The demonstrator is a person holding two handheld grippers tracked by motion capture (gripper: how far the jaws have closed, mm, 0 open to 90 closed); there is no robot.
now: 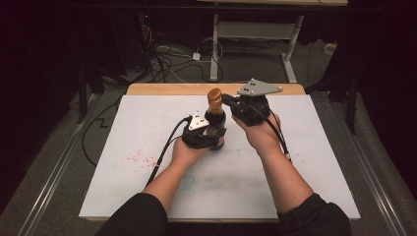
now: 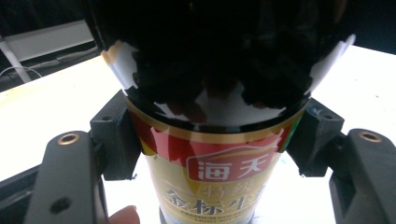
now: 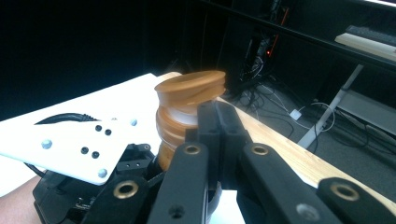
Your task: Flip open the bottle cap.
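Left gripper (image 1: 209, 138) fingers pressed inward low; right gripper (image 1: 227, 100) fingers closed, raised.

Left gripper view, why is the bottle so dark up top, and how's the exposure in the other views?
Left gripper view: the soy sauce bottle looms close and backlit, its upper body near black, while the table behind blows out white. Right gripper view: the brown cap is slightly soft, the background dark. High view: evenly lit tabletop, dim surroundings.

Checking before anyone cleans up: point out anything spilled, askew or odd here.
Red speckled stains mark the white table sheet left of the hands. The dark sauce bottle's brown flip cap sits tilted above its neck, apparently half open.
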